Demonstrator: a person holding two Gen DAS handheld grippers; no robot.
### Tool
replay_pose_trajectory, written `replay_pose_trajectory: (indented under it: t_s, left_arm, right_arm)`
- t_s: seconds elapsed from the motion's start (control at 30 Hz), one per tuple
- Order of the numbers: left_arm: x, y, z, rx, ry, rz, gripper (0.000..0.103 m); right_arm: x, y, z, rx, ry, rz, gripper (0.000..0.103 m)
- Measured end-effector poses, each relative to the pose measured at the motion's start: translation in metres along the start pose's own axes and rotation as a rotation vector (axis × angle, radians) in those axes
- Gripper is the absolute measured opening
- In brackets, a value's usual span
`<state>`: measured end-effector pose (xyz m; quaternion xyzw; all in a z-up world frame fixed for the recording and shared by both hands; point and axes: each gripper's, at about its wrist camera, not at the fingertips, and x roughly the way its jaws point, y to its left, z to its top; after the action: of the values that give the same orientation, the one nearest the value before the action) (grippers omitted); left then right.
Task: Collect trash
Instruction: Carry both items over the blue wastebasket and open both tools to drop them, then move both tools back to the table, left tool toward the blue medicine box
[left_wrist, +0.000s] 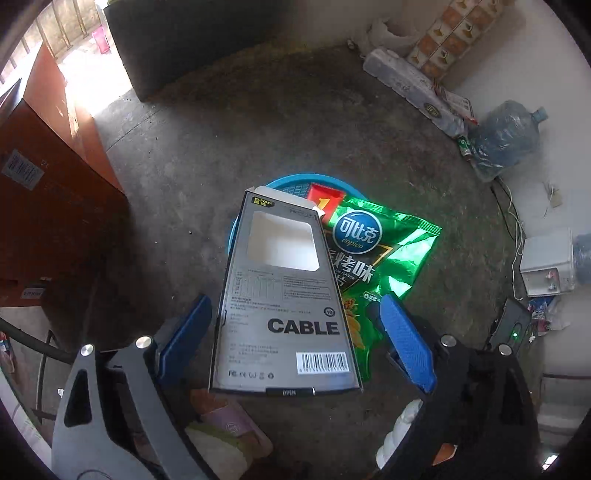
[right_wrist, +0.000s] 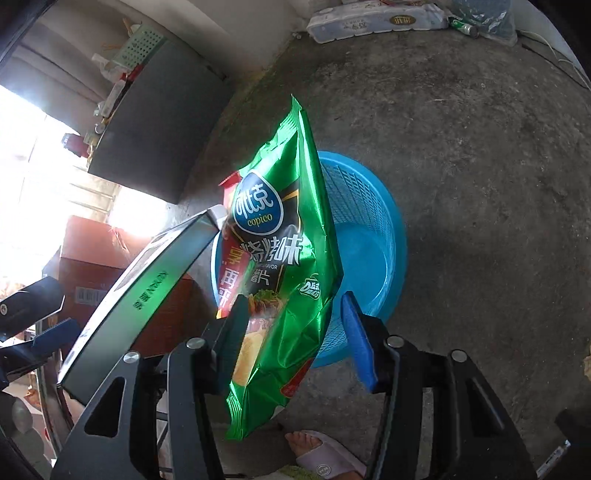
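A grey cable box (left_wrist: 284, 295) hangs between the open fingers of my left gripper (left_wrist: 291, 332), apart from both blue pads, above the blue trash basket (left_wrist: 284, 182). A green Copico chip bag (right_wrist: 284, 266) hangs between the open fingers of my right gripper (right_wrist: 295, 328), above the basket (right_wrist: 373, 236); the left finger (right_wrist: 236, 325) is next to the bag, the right pad stands clear. The bag also shows in the left wrist view (left_wrist: 380, 251), and the box in the right wrist view (right_wrist: 147, 291). A red wrapper (left_wrist: 327, 197) lies behind the bag.
Concrete floor all round. Red cardboard boxes (left_wrist: 48, 206) stand at left, a dark cabinet (left_wrist: 192, 40) at the back. A blue water jug (left_wrist: 506, 136), a white pack (left_wrist: 413, 88), cables and a white device (left_wrist: 550, 262) line the right wall. A slippered foot (right_wrist: 325, 458) is below.
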<state>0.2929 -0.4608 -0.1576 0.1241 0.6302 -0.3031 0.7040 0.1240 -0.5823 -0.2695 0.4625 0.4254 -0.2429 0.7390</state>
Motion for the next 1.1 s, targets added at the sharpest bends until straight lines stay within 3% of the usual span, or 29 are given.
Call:
replay_pose_trajectory:
  t_s: [0.13,0.2,0.27,0.43,0.53,0.63,0.77,1.1]
  left_arm:
    - [0.01,0.016,0.005,-0.098,-0.007,-0.058,0.088]
    - [0.006,0.022,0.005,-0.096,-0.014,-0.097,0.088]
    - [-0.004,0.022,0.004,-0.074,-0.038,-0.079,0.088]
    - [-0.036,0.022,-0.003,-0.045,-0.078,-0.114,0.088]
    - [-0.063,0.024,-0.015,0.006,-0.104,-0.114,0.088]
    - [-0.087,0.03,-0.027,0.041,-0.129,-0.106,0.088]
    - [-0.115,0.049,-0.046,0.035,-0.156,-0.114,0.088]
    - [-0.163,0.089,-0.086,0.045,-0.247,-0.068,0.088]
  right_arm:
    - [0.016,-0.023,0.009,0.027,-0.009,-0.034,0.058]
    - [0.013,-0.043,0.015,0.073,-0.061,-0.052,0.058]
    - [0.019,-0.06,0.021,0.115,-0.076,-0.103,0.058]
    - [0.072,-0.088,0.035,0.154,0.045,-0.172,0.057]
    - [0.099,-0.089,0.039,0.154,0.104,-0.185,0.043]
    - [0.111,-0.084,0.039,0.141,0.123,-0.185,0.012]
    - [0.099,-0.082,0.049,0.118,0.057,-0.264,0.012]
    - [0.06,-0.147,0.076,0.129,-0.039,-0.401,0.012]
